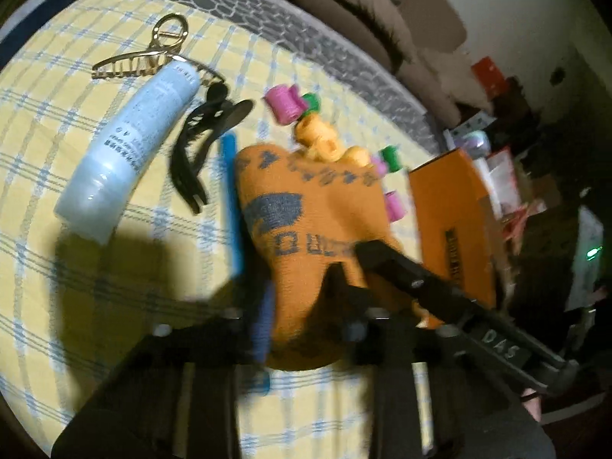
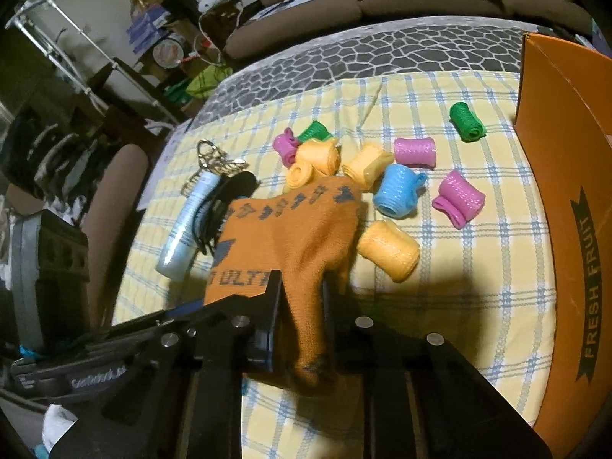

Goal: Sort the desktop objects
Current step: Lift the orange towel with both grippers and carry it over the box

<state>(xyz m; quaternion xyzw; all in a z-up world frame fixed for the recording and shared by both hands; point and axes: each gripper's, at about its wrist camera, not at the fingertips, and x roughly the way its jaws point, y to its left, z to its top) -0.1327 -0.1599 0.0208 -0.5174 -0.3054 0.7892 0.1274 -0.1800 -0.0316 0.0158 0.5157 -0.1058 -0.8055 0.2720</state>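
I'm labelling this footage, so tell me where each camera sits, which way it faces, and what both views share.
Left wrist: on the left claw, angled down at the yellow checked tablecloth; its black fingers pinch the orange knitted sock; the right claw's finger crosses in.
Right wrist: on the right claw, facing down and across the table toward the orange cardboard fruit box; its fingers pinch the sock.
Shared: sock, pale blue tube, coloured mesh rolls, box.

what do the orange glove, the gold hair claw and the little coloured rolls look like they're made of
Orange glove: knitted fabric, matte, with a visible weave and dark printed lettering; it sags limp.
Gold hair claw: probably metal or metal-plated plastic; thin bars with a bright glint.
Coloured rolls: most likely rolled plastic mesh or netting; ribbed, slightly glossy, with hollow ends.
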